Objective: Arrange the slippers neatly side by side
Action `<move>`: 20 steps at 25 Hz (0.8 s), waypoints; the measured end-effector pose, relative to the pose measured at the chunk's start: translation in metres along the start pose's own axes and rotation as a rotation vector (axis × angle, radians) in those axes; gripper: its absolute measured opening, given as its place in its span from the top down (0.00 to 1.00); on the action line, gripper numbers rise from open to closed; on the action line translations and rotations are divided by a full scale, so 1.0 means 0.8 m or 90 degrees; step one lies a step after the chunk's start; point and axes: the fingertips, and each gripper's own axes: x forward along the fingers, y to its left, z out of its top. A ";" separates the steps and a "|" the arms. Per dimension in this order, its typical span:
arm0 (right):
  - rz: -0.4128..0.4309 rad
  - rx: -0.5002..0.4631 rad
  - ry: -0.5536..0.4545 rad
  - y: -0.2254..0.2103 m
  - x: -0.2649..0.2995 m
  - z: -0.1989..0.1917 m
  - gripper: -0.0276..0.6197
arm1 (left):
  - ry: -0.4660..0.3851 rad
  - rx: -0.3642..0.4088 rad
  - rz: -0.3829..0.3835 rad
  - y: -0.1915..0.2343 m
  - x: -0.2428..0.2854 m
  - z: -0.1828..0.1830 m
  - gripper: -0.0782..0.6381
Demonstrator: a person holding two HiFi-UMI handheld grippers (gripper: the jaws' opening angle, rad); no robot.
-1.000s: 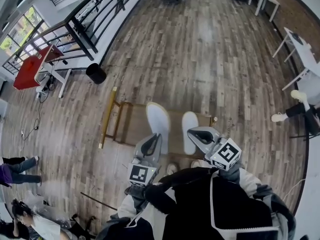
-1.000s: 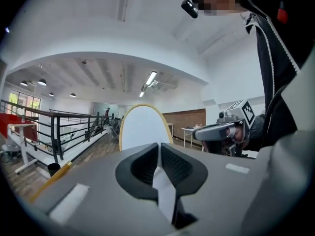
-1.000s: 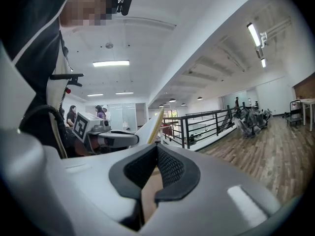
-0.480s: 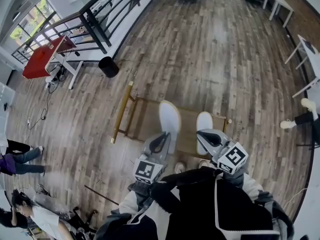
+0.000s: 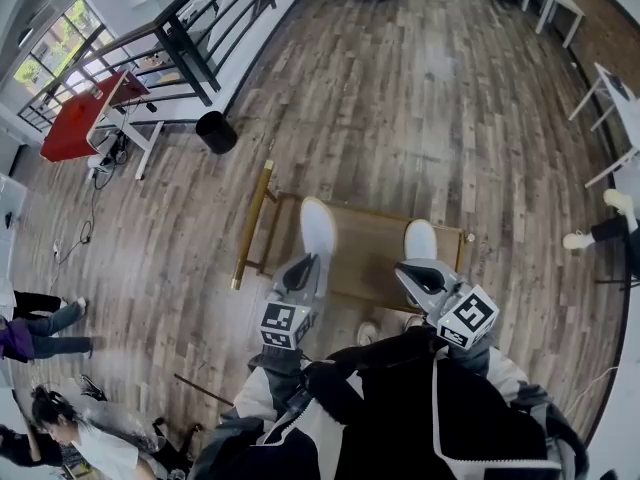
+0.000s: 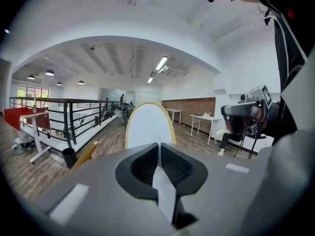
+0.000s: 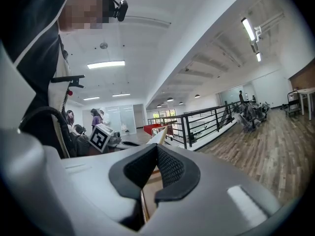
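Note:
Two white slippers are held up over a low wooden table [image 5: 372, 260]. My left gripper [image 5: 303, 271] is shut on the heel end of the left slipper [image 5: 318, 228], which points away from me. In the left gripper view this slipper [image 6: 147, 126] stands up past the jaws of the left gripper [image 6: 158, 147], showing a white face with a yellowish rim. My right gripper [image 5: 417, 272] is shut on the right slipper [image 5: 420, 238]. In the right gripper view that slipper [image 7: 158, 136] shows edge-on between the pads of the right gripper [image 7: 156, 149].
A gold pole [image 5: 250, 226] lies along the table's left side. A black bin [image 5: 215, 131] stands near a black railing [image 5: 190, 38] and a red table [image 5: 75, 118]. White tables [image 5: 610, 88] are at the right, and people [image 5: 60, 428] at the lower left.
My left gripper has shifted left with its slipper, so the two slippers stand a little further apart. Both grips are unchanged.

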 end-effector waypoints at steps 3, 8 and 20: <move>-0.012 0.001 0.010 0.000 -0.002 -0.004 0.95 | 0.033 -0.003 0.016 0.033 0.015 -0.036 0.84; -0.028 -0.001 0.022 -0.004 -0.007 -0.009 0.95 | 0.113 -0.001 0.064 0.092 0.052 -0.093 0.84; -0.085 0.001 0.045 -0.021 -0.035 -0.019 0.95 | 0.270 -0.091 0.130 0.163 0.112 -0.208 0.84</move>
